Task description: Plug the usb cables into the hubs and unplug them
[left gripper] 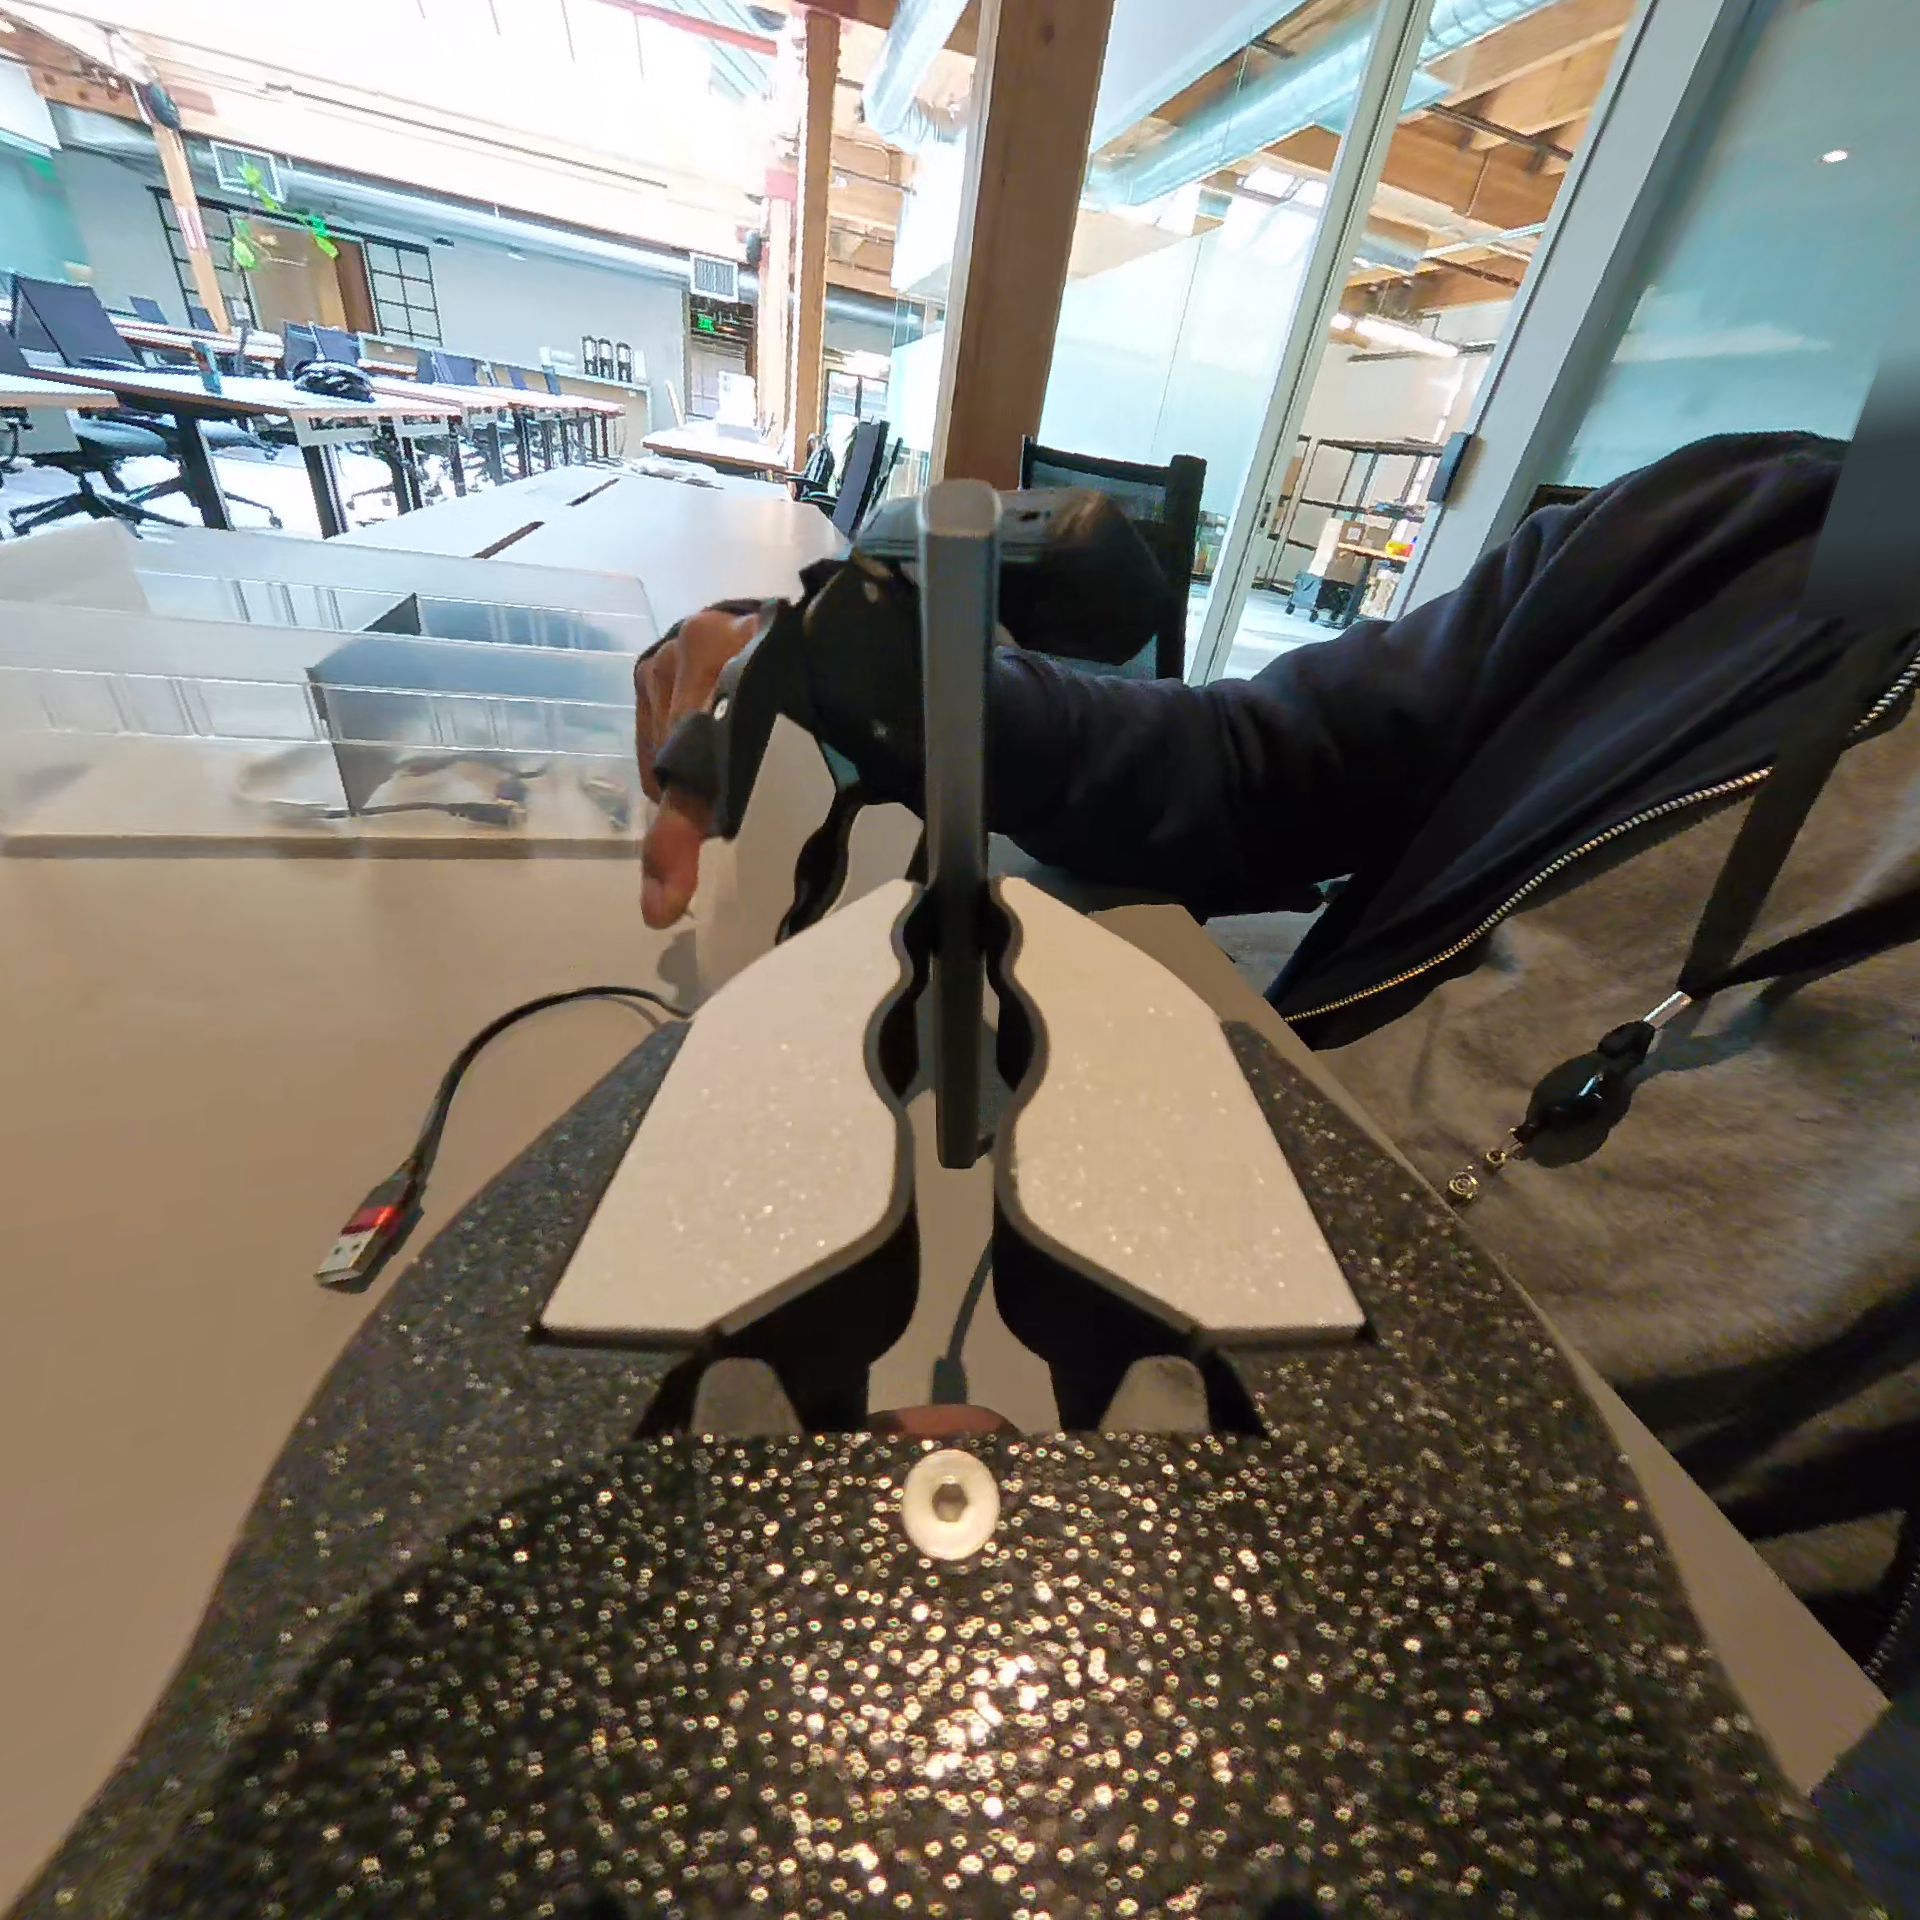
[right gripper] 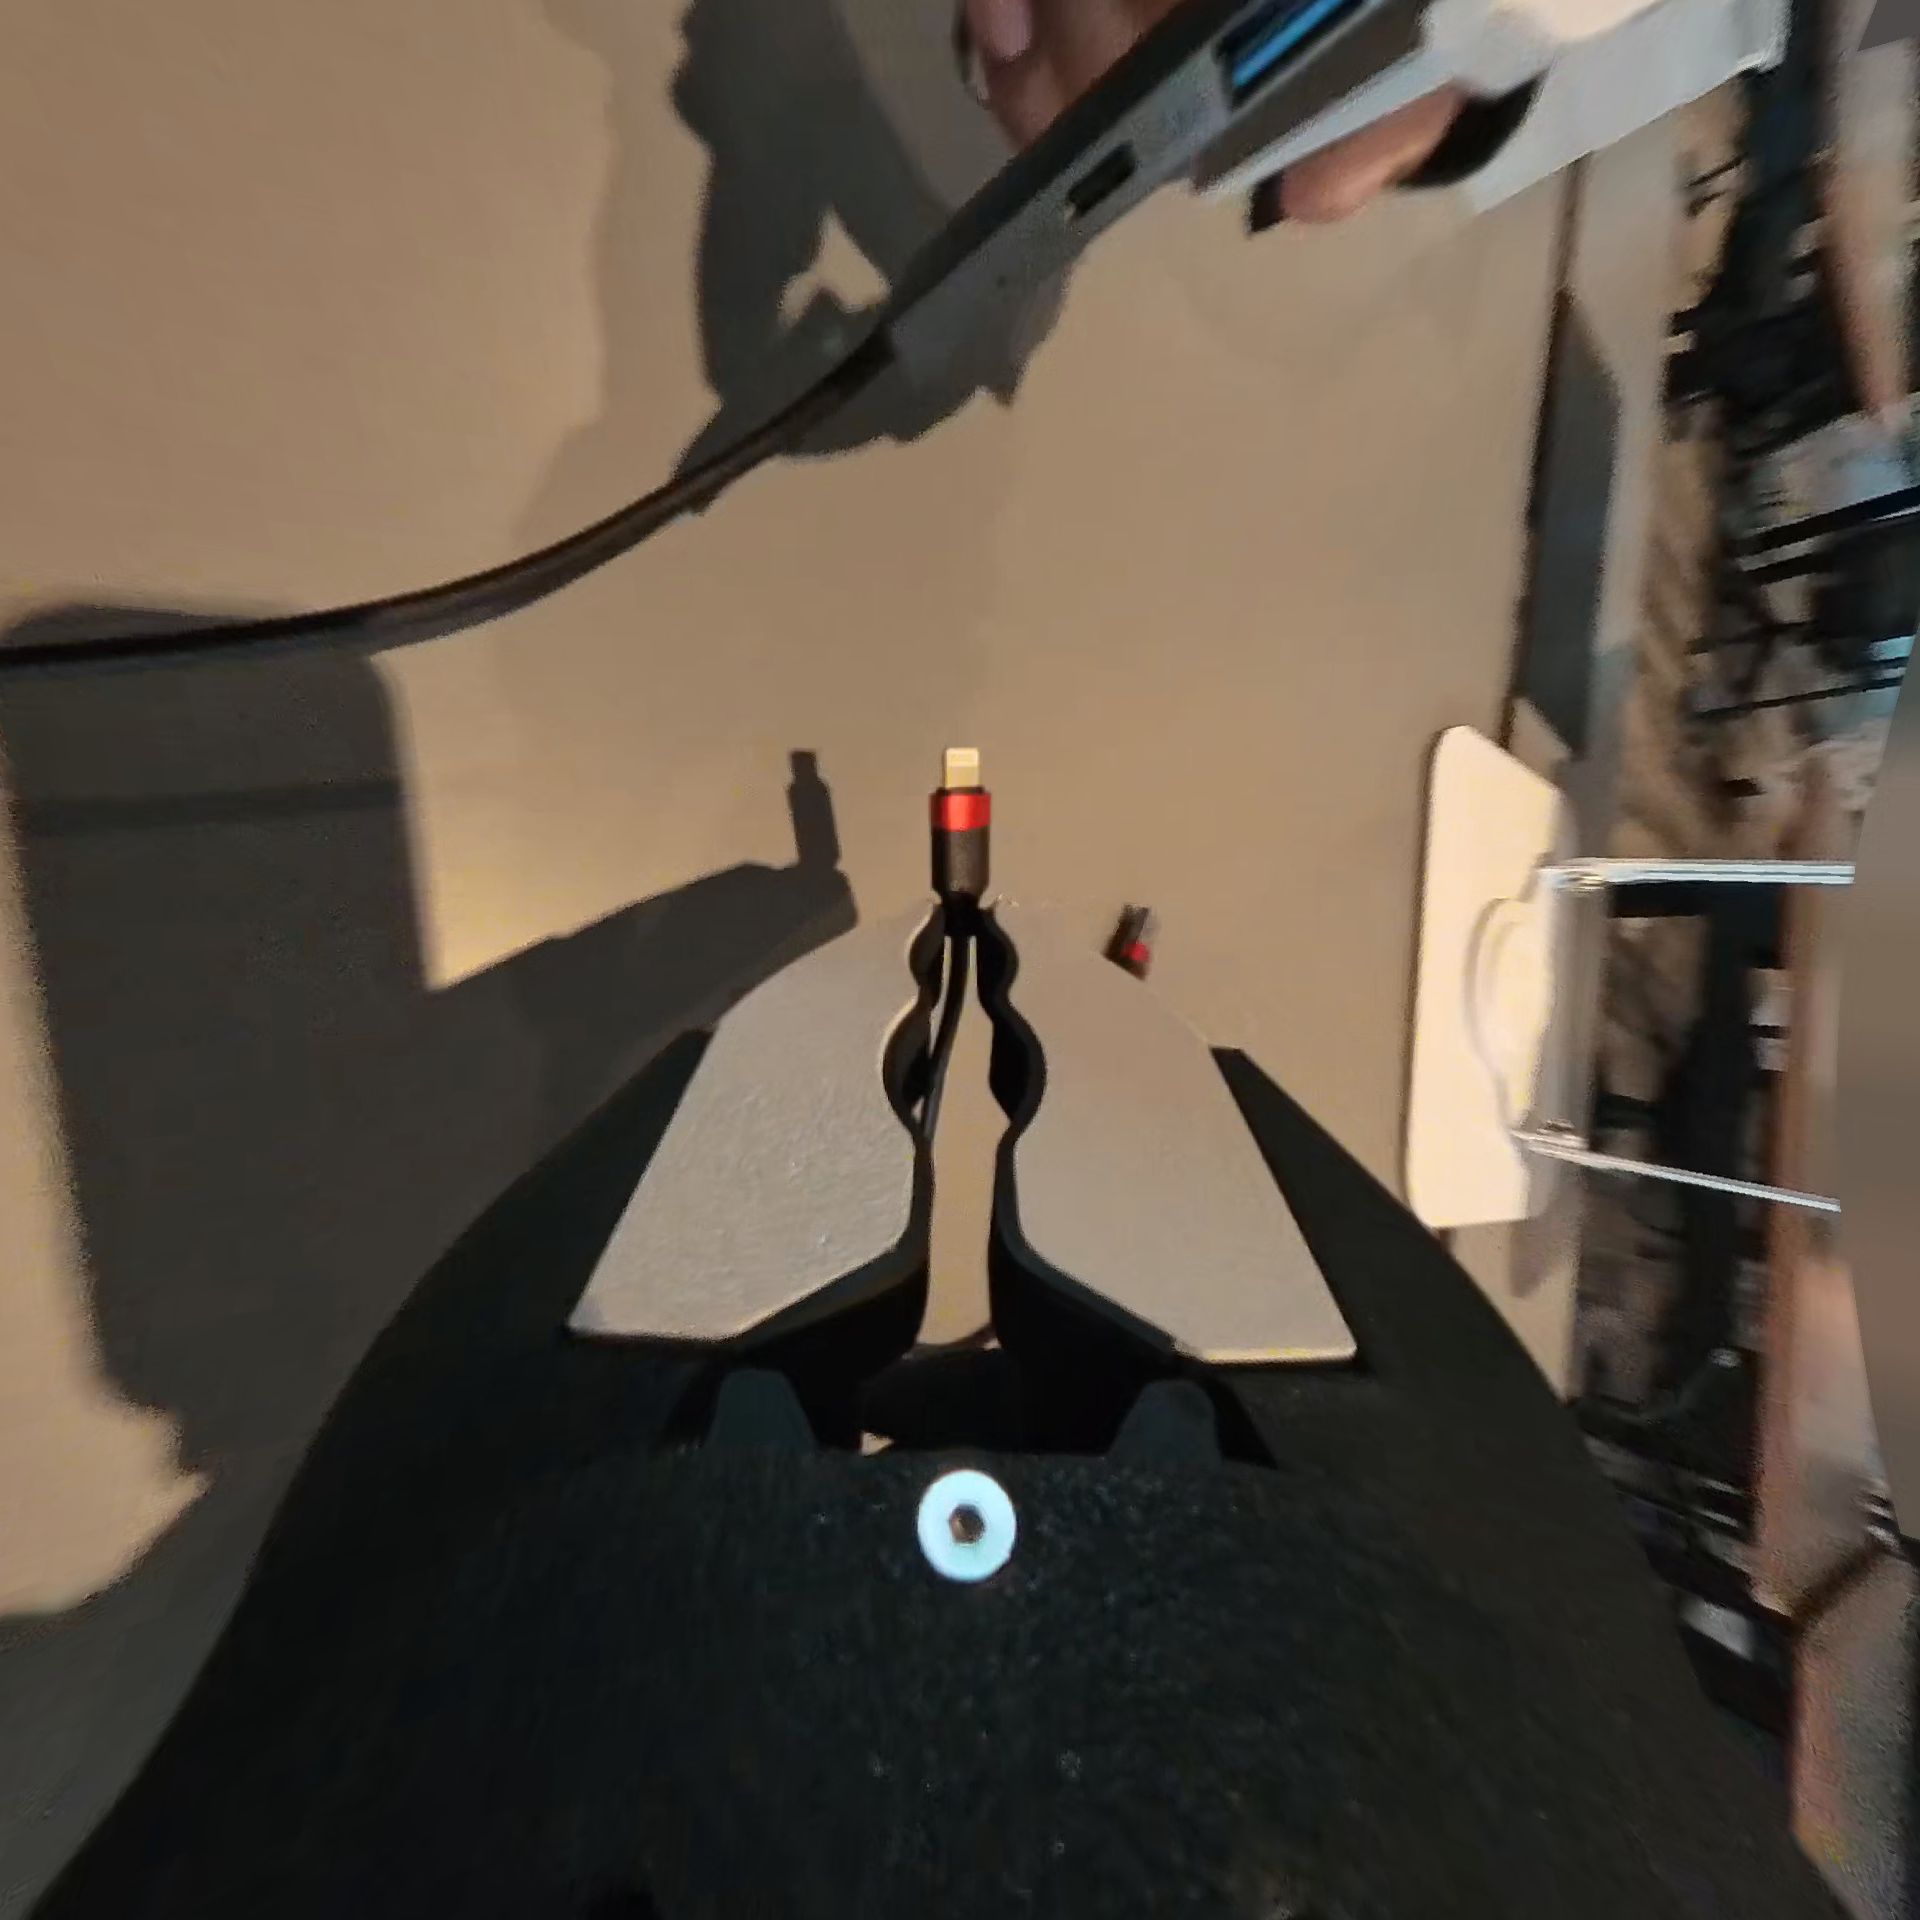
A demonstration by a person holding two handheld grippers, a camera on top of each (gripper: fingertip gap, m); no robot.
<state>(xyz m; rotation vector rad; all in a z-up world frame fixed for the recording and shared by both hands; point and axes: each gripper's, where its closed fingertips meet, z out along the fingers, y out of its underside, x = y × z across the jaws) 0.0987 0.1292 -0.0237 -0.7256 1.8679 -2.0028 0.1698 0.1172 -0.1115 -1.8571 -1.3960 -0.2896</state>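
Note:
In the left wrist view, my left gripper (left gripper: pixel 954 904) is shut on a thin grey hub (left gripper: pixel 954 790) that stands edge-on between the pale fingers. A black cable's USB-A plug with a red band (left gripper: pixel 369 1231) lies on the beige table to the left. In the right wrist view, my right gripper (right gripper: pixel 961 920) is shut on the cable just behind a small plug with a red collar (right gripper: pixel 961 821), which points forward. The hub (right gripper: pixel 1039 239), with its ports showing, hangs at the top with its own black cable (right gripper: pixel 416 603) trailing left. Hub and plug are apart.
Clear acrylic bins (left gripper: pixel 343 707) with loose cables stand at the back left. A person's dark sleeve (left gripper: pixel 1351 748) and hand hold the right gripper beyond the hub. A white pad with a clear stand (right gripper: pixel 1486 977) sits near the table's right edge. About 12 centimeters separates my left fingertips from my right.

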